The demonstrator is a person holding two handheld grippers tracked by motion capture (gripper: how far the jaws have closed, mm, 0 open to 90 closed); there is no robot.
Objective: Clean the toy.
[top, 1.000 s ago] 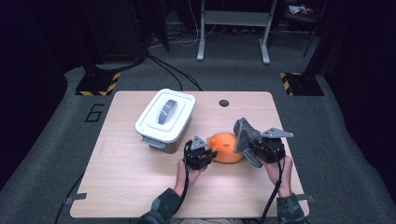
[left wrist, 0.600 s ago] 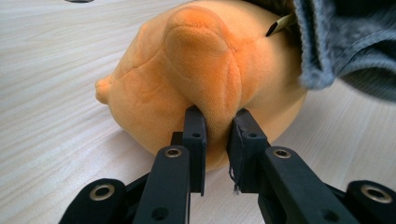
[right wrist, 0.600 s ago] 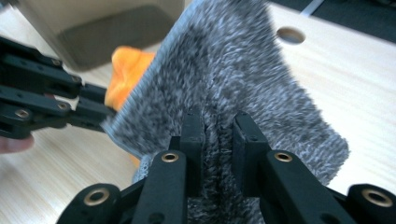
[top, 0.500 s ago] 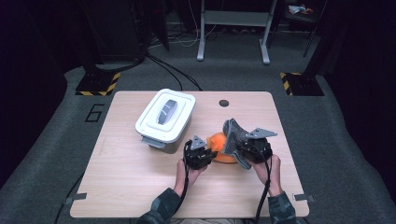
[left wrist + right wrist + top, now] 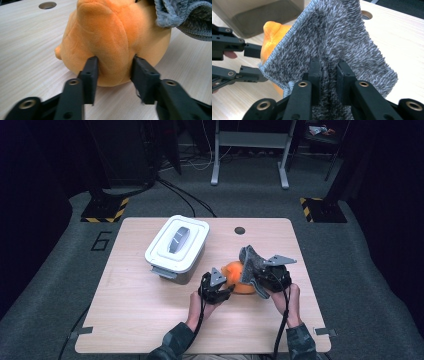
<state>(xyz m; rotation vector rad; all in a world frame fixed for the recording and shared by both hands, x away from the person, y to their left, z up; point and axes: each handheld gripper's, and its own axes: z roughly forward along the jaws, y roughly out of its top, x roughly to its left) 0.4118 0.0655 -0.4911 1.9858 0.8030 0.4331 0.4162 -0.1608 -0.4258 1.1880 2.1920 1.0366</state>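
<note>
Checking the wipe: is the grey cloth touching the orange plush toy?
Touching. The left gripper view shows the grey cloth lying against the top of the orange plush toy.

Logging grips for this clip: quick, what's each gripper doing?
Left gripper: jaws just been opening, orange plush toy between them, pads touching it.
Right gripper: shut on grey cloth.
</note>
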